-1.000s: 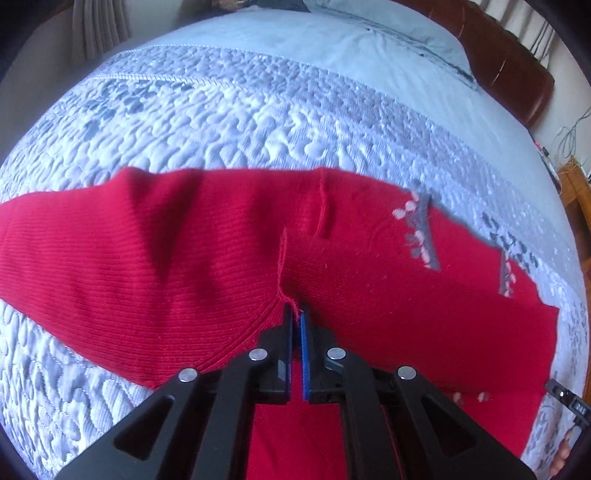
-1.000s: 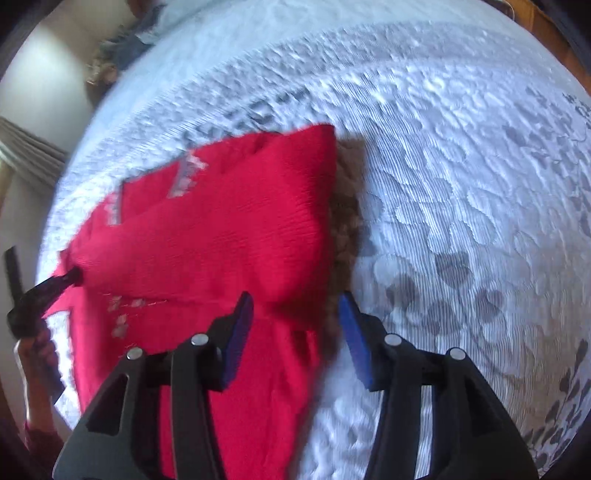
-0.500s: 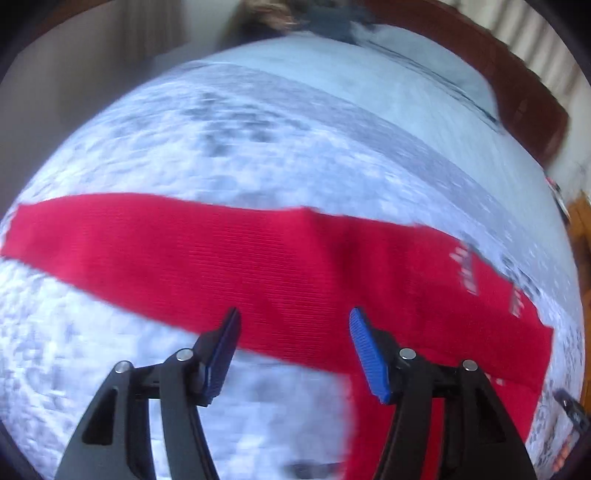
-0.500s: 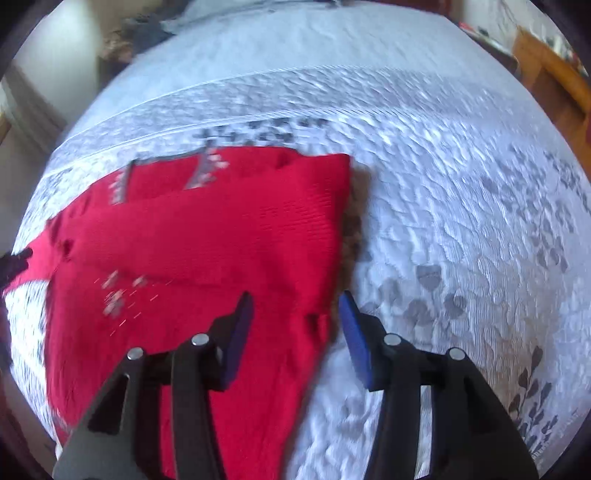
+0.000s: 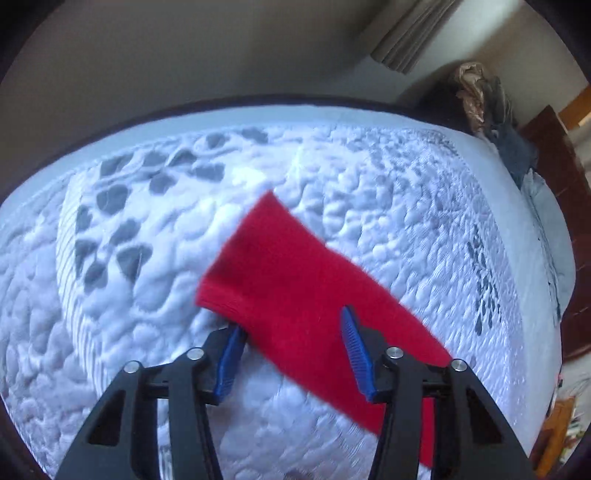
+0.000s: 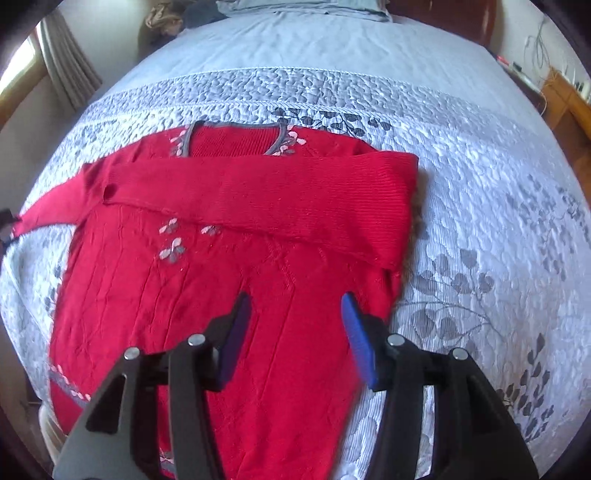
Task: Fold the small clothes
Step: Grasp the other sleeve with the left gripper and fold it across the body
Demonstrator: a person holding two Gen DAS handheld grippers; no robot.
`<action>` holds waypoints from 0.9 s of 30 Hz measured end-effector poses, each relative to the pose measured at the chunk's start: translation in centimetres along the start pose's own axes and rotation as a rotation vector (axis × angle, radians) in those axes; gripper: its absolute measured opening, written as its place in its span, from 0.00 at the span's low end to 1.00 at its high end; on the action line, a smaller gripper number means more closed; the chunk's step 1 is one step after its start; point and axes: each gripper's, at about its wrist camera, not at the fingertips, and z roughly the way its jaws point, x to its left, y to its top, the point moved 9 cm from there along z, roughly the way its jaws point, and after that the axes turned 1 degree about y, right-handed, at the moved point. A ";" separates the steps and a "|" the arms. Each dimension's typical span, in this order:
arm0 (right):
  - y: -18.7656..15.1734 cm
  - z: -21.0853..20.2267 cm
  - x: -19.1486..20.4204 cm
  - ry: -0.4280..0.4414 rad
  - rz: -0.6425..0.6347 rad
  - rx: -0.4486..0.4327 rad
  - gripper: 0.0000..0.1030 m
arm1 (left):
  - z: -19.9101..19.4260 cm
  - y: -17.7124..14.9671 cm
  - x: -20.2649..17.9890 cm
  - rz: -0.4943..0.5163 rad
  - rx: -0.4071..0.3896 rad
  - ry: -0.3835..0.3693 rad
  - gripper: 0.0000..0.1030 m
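Left gripper (image 5: 291,350) and right gripper (image 6: 295,332) hover with claws spread, pinching nothing. A red knit sweater (image 6: 221,280) lies flat on the bed, 1 sleeve folded across its chest, the other sleeve (image 5: 295,288) stretched out under the left gripper. It looks soft, light and floppy; that cuff seems the place to pinch. Beyond lie a quilted grey-white bedspread (image 6: 480,192), pillows (image 6: 303,7) and curtains (image 6: 70,66).

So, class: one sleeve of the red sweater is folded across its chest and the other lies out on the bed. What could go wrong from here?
1. The left gripper is open around the loose sleeve near its cuff; closing there might catch only an edge.
2. Dragging that sleeve could pull the folded sleeve askew.
3. The right gripper hovers open above the red sweater, so nothing pins it.
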 end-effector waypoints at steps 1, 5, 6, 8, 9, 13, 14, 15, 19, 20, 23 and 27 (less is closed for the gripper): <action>0.0 0.0 0.1 0.000 0.001 0.000 0.50 | 0.4 0.4 -0.2 -0.002 -0.003 0.012 0.32; 0.0 -0.2 0.3 0.025 0.033 -0.002 0.50 | 0.7 0.6 -1.1 -0.001 -0.023 0.008 0.10; 0.0 -0.3 0.2 0.023 0.039 -0.005 0.50 | 0.6 0.6 -1.3 0.012 -0.032 0.019 0.09; -0.2 -0.5 0.2 0.030 0.046 -0.011 0.50 | 0.2 0.8 -2.1 0.032 -0.068 0.024 0.09; -0.3 -0.7 0.2 0.037 0.048 -0.015 0.50 | -0.5 0.8 -2.7 0.042 -0.098 0.012 0.08; -1.2 -1.3 -0.5 0.035 0.055 -0.026 0.50 | -3.7 -0.5 -6.9 0.131 -0.178 -0.048 0.08; -1.5 -1.4 -0.8 0.038 0.061 -0.027 0.51 | -4.6 -1.1 -8.4 0.165 -0.194 -0.066 0.08; -1.8 -1.5 -1.1 0.043 0.069 -0.029 0.51 | -5.7 -2.1 -10.6 0.209 -0.209 -0.093 0.08; -2.9 -2.0 -2.6 0.044 0.090 -0.036 0.51 | -8.7 -6.6 -18.1 0.360 -0.221 -0.192 0.08; -3.2 -2.1 -2.9 0.041 0.092 -0.038 0.51 | -9.2 -7.9 -19.9 0.393 -0.215 -0.218 0.08; -3.9 -2.2 -4.0 0.041 0.102 -0.042 0.51 | -10.5 -13.0 -26.0 0.494 -0.175 -0.310 0.08; -4.7 -1.8 -5.2 0.056 0.126 -0.040 0.51 | -11.1 -21.6 -33.5 0.634 -0.091 -0.404 0.08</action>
